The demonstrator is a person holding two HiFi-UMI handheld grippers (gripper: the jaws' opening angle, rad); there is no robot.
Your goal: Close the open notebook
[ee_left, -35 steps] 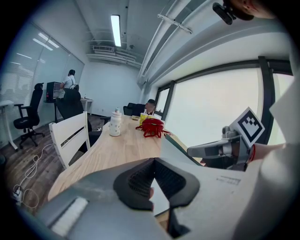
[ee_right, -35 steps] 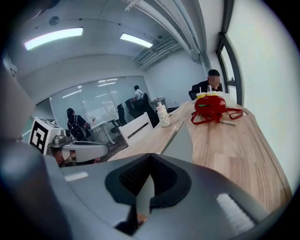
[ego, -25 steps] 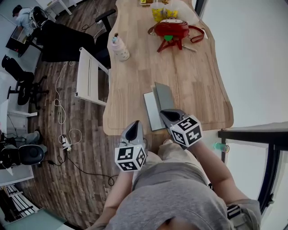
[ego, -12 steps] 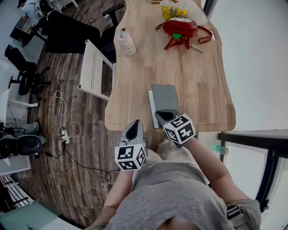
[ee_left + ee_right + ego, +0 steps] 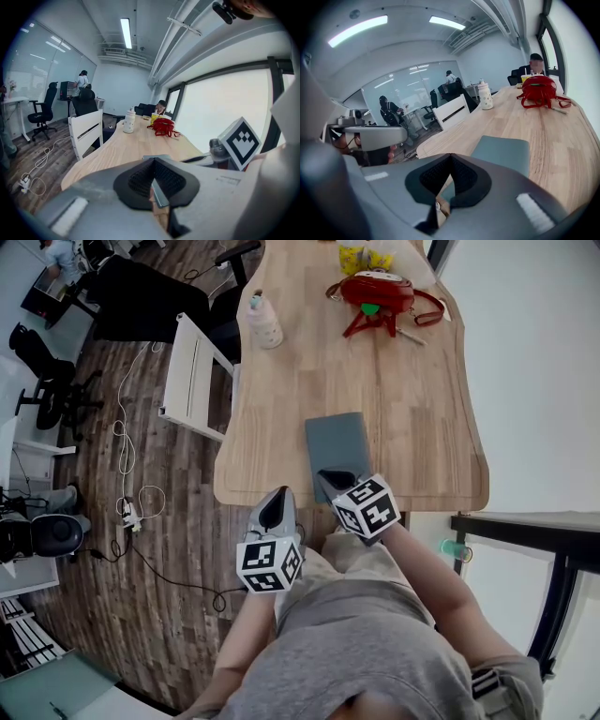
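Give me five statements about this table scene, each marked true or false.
1. The notebook lies closed on the wooden table. True.
2. The red bag sits right beside the notebook. False: it is at the table's far end, well apart from the notebook.
3. The right gripper has its jaws shut with nothing between them. True.
4. The left gripper rests on top of the notebook. False: it is to the notebook's left, by the table's near edge, and not on the notebook.
5. A bottle stands near the table's left edge, by the white chair. True.
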